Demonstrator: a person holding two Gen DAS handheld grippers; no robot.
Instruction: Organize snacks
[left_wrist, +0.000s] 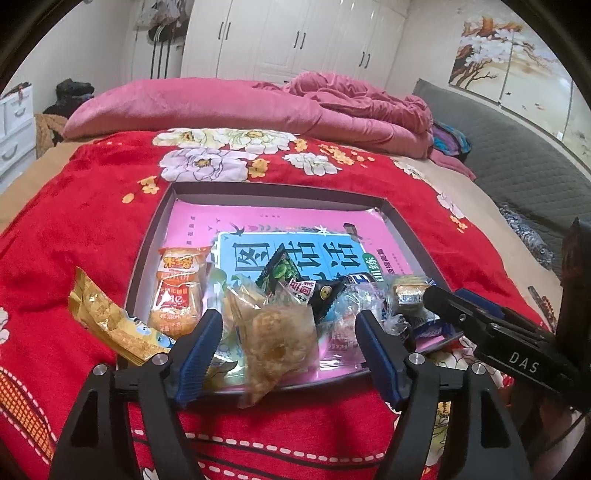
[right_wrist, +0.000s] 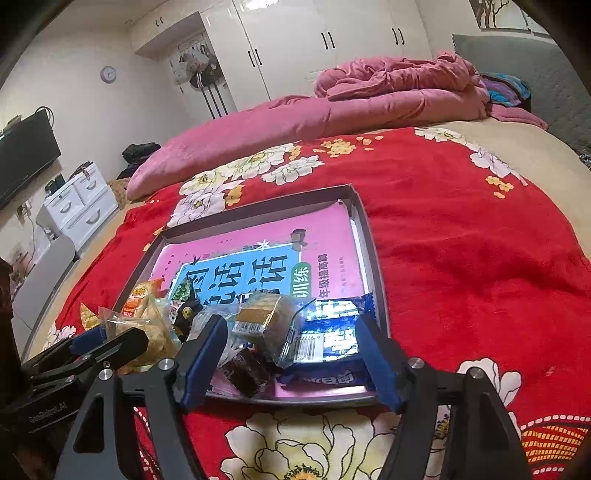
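Task looked mostly done. Most snacks already piled at near end of shallow tray (left_wrist: 413, 236) on red blanket (left_wrist: 92, 229): orange pack (left_wrist: 177, 295), green pack (left_wrist: 280, 271), blue wrapper (right_wrist: 332, 332), brown cake pack (right_wrist: 264, 321), clear-wrapped pastry (left_wrist: 280, 343). Left to do: gold packet (left_wrist: 110, 325) lay outside, draped over tray's left edge.

Left gripper (left_wrist: 288, 350) spread wide, pastry between jaws, pads apparently clear of it. Right gripper (right_wrist: 291, 354) released too, cake pack and blue wrapper between jaws, nothing pinched. Pile unsorted; tidy-up prob. still needed.

A pink quilt (left_wrist: 229, 114) lies beyond the red floral blanket (left_wrist: 92, 206).
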